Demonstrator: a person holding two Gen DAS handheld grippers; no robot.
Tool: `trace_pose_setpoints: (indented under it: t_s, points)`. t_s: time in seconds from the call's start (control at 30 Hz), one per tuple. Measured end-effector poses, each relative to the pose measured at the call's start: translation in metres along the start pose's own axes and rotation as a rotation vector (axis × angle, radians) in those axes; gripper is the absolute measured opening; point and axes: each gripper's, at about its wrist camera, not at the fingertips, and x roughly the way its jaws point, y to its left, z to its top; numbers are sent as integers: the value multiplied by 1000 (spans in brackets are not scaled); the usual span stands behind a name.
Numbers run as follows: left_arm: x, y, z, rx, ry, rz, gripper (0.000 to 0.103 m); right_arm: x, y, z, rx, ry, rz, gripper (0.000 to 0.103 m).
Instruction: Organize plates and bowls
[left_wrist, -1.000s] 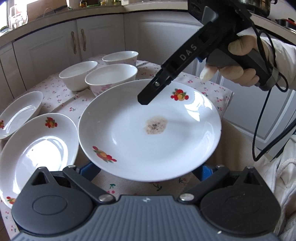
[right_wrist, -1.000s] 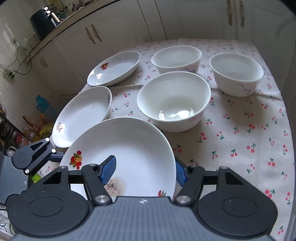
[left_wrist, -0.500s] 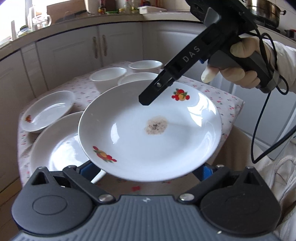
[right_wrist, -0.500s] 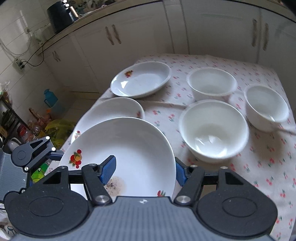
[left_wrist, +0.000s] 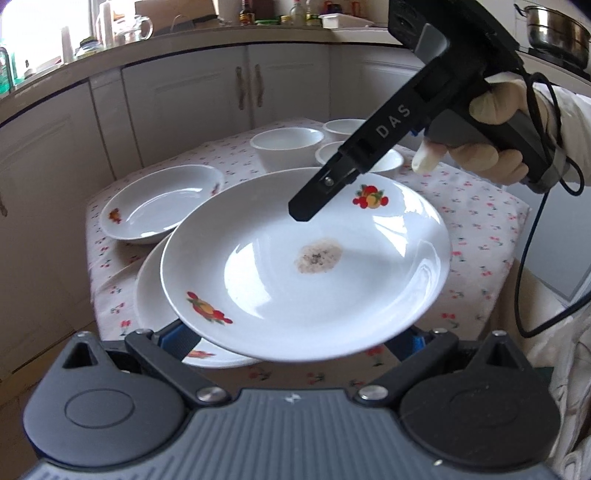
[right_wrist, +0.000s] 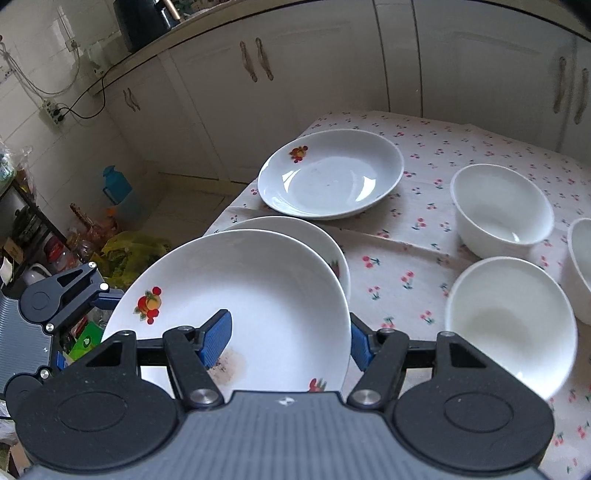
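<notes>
The fruit-printed plate (left_wrist: 306, 266) with a brownish smear at its centre is in the air between us and the table, overlapping a second plate (right_wrist: 325, 247) that lies on the cherry-print tablecloth (right_wrist: 413, 229). Our left gripper (left_wrist: 295, 338) has its blue pads (left_wrist: 177, 338) spread wide on either side of the plate's near edge; whether they press it we cannot tell. Our right gripper (right_wrist: 290, 336) clamps the plate's rim, one pad (right_wrist: 218, 332) on the inner face, the other behind. Farther back on the cloth sits a third plate (right_wrist: 328, 175), and to its right we see three white bowls (right_wrist: 504, 208), well apart from the plates.
</notes>
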Motion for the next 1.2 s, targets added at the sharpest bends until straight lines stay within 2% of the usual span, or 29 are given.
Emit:
trace_pose_setpoints:
  t_s: [0.37, 0.53, 0.7, 1.2]
  points:
    - [17, 34, -7, -37, 11, 4, 102, 36, -2, 19, -1, 34, 4, 71]
    - [19, 43, -8, -86, 12, -38, 102, 47, -6, 23, 9, 44, 1, 71]
    - [21, 47, -6, -101, 17, -34, 102, 50, -7, 26, 11, 40, 2, 72]
    - [23, 59, 3, -88, 113, -42, 102, 61, 1, 27, -10, 61, -2, 72]
